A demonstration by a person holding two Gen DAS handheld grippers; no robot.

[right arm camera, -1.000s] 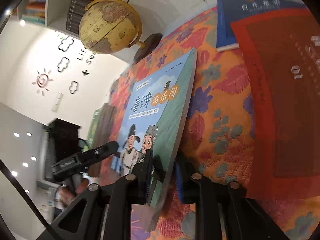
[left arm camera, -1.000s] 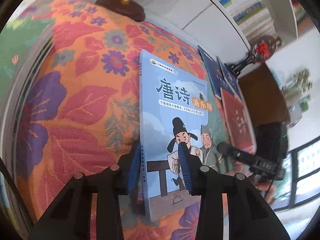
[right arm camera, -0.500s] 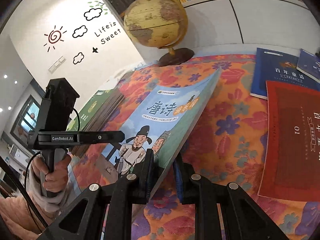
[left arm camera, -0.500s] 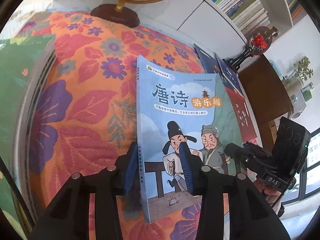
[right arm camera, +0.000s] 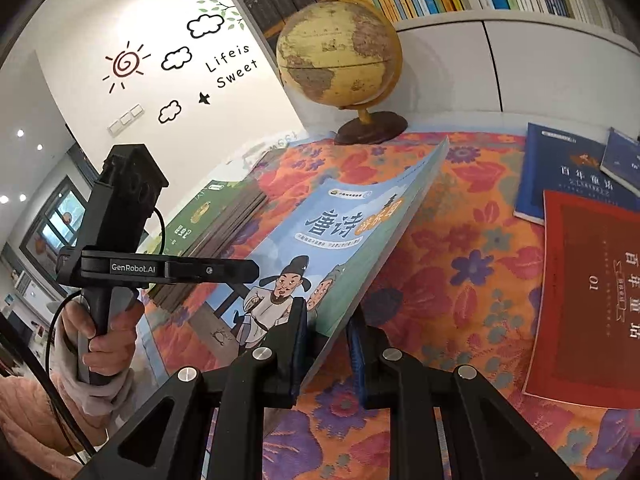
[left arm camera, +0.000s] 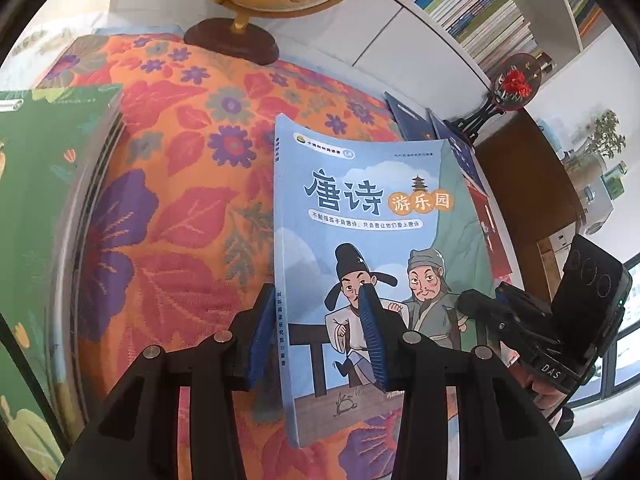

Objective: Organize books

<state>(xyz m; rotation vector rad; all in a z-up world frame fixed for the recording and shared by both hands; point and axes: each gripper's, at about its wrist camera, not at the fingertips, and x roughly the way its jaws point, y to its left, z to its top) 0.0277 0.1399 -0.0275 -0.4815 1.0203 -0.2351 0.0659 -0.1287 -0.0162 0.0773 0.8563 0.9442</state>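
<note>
Above the floral tablecloth [left arm camera: 168,240], the blue picture book [left arm camera: 372,248] was held tilted off the table, both the left gripper [left arm camera: 316,336] and right gripper [right arm camera: 326,344] having their jaws clamped on its lower edge; a green book stack [right arm camera: 216,220] lay nearby.

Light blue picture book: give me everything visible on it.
The light blue picture book is a thin, glossy softcover with large Chinese title lettering, an orange badge and two cartoon men in robes by a railing. It is closed and lifted at a tilt above the floral tablecloth. The left gripper clamps its spine edge; the right gripper clamps the opposite long edge.
</note>
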